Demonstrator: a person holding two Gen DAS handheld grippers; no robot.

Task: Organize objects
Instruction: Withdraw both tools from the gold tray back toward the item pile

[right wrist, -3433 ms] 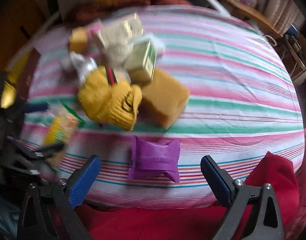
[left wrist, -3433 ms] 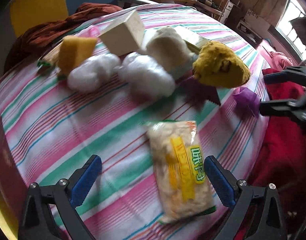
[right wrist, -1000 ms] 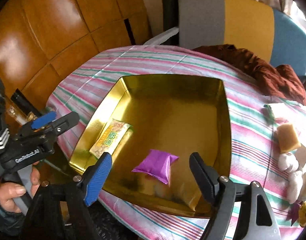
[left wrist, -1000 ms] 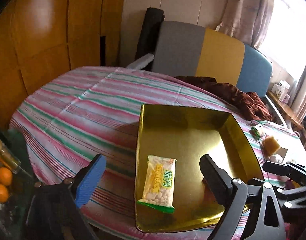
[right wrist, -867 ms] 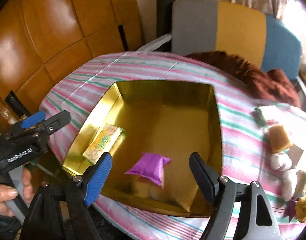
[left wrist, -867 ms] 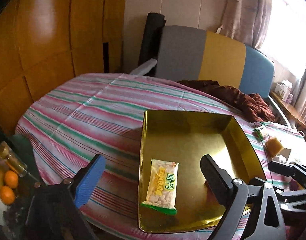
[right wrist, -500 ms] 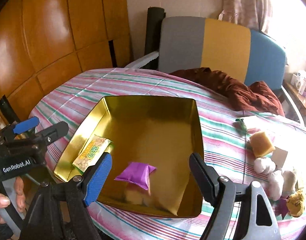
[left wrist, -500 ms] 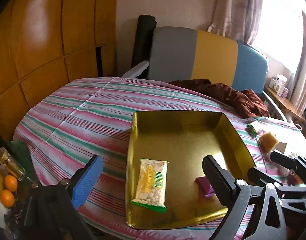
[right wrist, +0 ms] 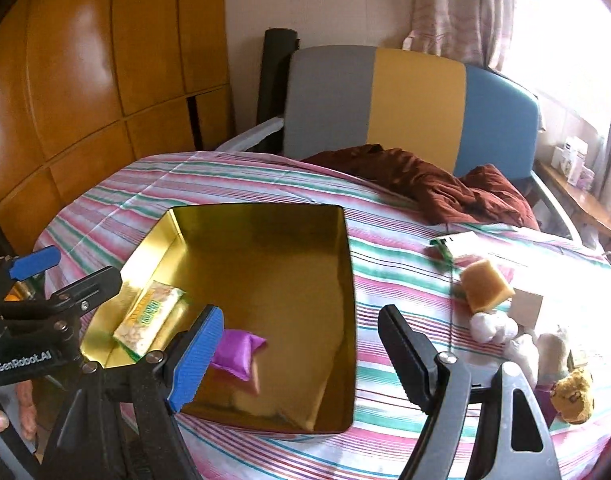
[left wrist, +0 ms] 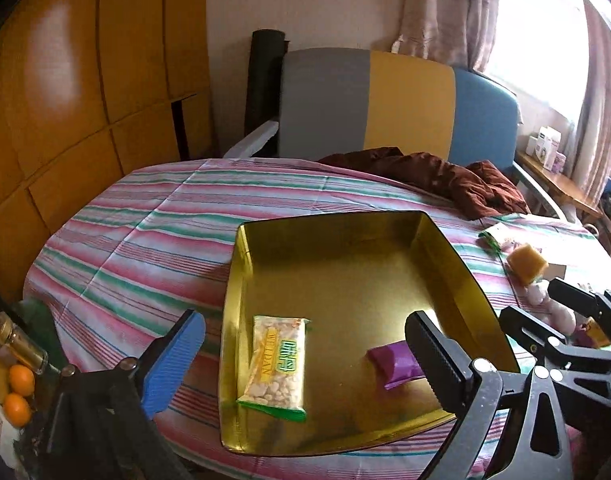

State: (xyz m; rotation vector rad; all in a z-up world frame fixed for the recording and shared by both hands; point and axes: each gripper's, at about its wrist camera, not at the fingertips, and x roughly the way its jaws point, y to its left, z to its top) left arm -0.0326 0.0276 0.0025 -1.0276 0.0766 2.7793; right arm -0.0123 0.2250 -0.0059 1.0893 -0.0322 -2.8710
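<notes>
Left wrist view: the left tongs are seen spread wide over the near edge of a gold tray, and nothing is held between the blue pad and the black pad; the jaws have just been opening. The tray is set on a striped cloth that covers the worktop. Inside the tray, a snack packet is laid flat near the left wall, and a purple pouch is laid to its right, partly hidden behind the black pad. The right tongs are seen at the right edge. Beyond the tray's right wall, a yellow sponge and some white lumps are found on the cloth. A brown garment is heaped at the far side, in front of a grey, yellow and blue headboard.

Right wrist view: the right tongs are held partly open and empty above the tray's near right corner. The purple pouch is seen just beside the blue pad, inside the tray, with the snack packet nearer the left wall. The left tongs are gripped by a hand at the lower left. The yellow sponge, white lumps and a yellow soft toy are left on the cloth to the right, well apart from the tray.
</notes>
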